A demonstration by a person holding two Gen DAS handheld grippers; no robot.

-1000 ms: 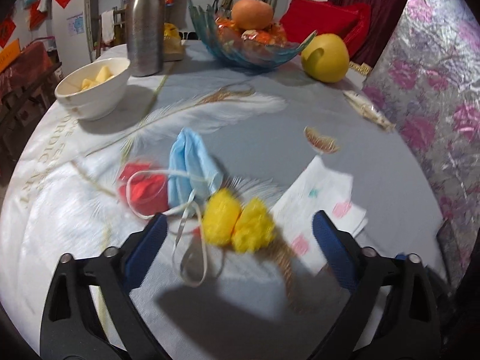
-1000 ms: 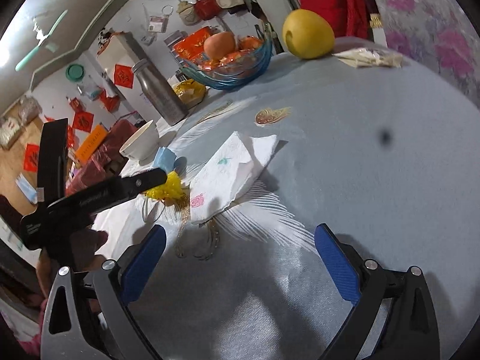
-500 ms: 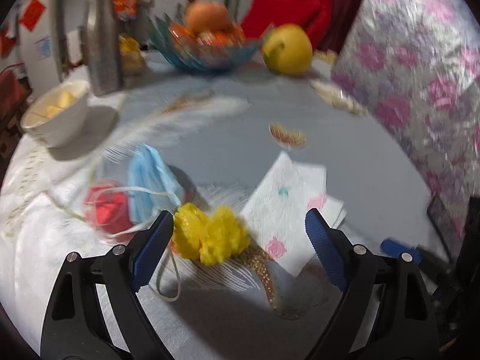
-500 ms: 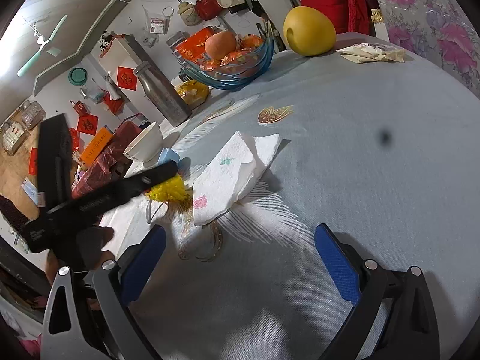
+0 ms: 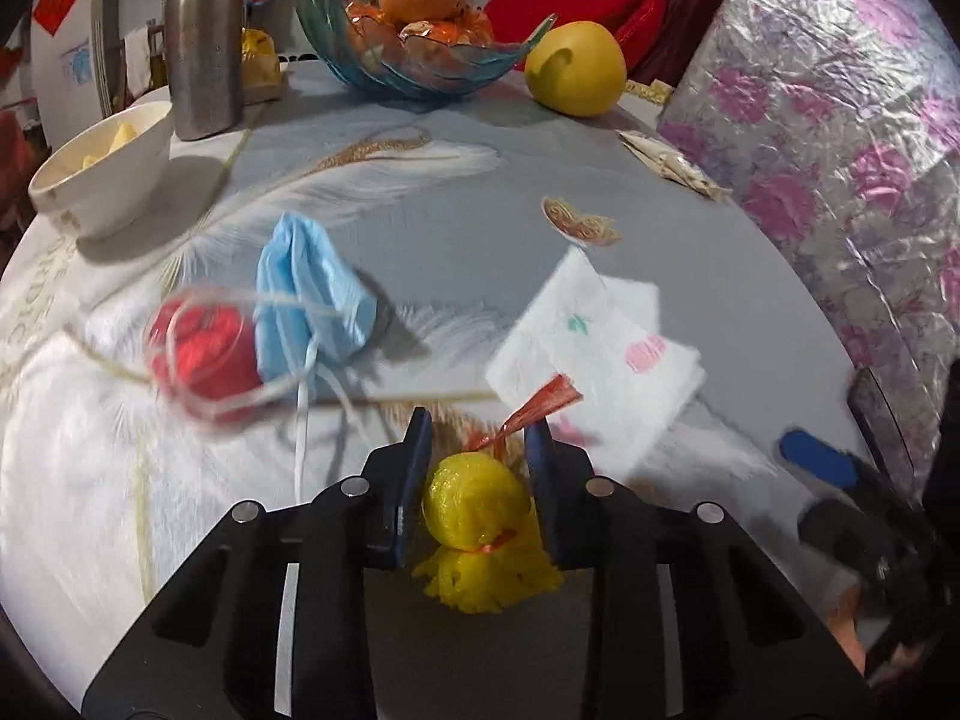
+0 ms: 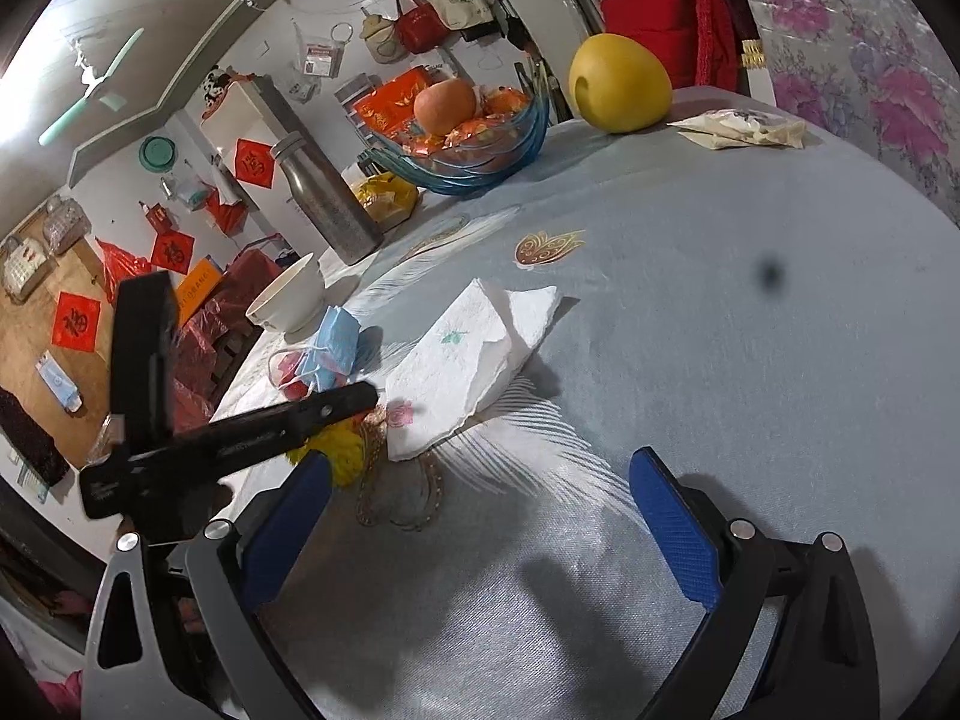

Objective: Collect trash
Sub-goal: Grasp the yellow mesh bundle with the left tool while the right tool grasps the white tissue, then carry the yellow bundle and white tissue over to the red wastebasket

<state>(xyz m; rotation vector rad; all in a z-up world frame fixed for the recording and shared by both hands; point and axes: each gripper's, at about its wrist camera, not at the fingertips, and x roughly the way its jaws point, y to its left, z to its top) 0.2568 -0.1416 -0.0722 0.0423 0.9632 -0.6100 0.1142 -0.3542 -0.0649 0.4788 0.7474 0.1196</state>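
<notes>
- Landmark for everything below: the white napkin (image 5: 600,354) lying folded on the table (image 5: 690,252).
- Far to the napkin's left and back stands a white bowl (image 5: 102,174) with food in it, beside a steel bottle (image 5: 204,42). These are not trash; a wide sweep on that side could knock them.
- Nearer on the napkin's left lie a red wrapper (image 5: 204,354) and a blue face mask (image 5: 312,294), the mask's ear loops draped over the wrapper. The loops could snag and drag both together, or trail off and catch on something.
- Just in front of the napkin, at its left corner, the left gripper (image 5: 477,450) has just been closing and its pads now pinch the yellow wrapper (image 5: 474,510), whose red twisted end pokes up between the jaws.
- The grasp looks to sit on soft, crinkly film. It may slip out on lifting, and the lower frill hanging below the pads could tear away.
- The napkin's near edge is close to the right pad, so it might be nipped and pulled along.
- To the napkin's right and nearer the viewer, the right gripper (image 6: 480,522) hovers with jaws spread wide and nothing between them. It is close to the left tool, so a reach toward the napkin risks a bump.
</notes>
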